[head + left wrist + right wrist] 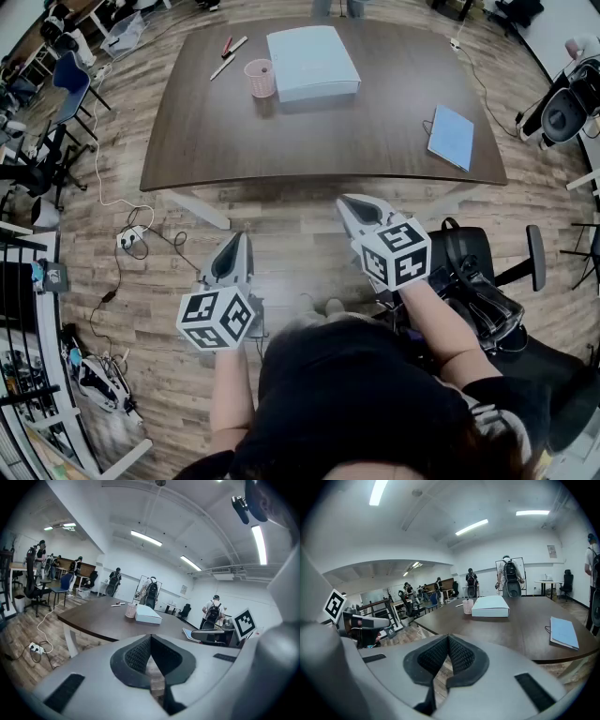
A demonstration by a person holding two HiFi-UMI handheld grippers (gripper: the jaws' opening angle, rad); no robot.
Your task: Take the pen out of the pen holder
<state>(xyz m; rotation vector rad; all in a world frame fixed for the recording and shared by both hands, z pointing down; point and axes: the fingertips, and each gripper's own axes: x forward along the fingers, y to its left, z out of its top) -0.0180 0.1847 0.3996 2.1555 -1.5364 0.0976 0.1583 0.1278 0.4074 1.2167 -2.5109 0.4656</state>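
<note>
A pink mesh pen holder [259, 78] [131, 610] [468, 606] stands on the far left part of the dark brown table [375, 131], next to a white box [312, 62]. No pen shows sticking out of it. Two pens [228, 54] lie on the tabletop just left of it. Both grippers hang over the wooden floor, well short of the table's near edge. My left gripper [241, 237] [150, 637] has its pads together with nothing between them. My right gripper [348, 201] [448, 637] is likewise shut and empty.
A blue notebook [452, 137] [564, 632] lies at the table's right end. A black office chair [487, 281] stands close on my right. A power strip with cables [131, 239] lies on the floor at left. Several people stand beyond the table.
</note>
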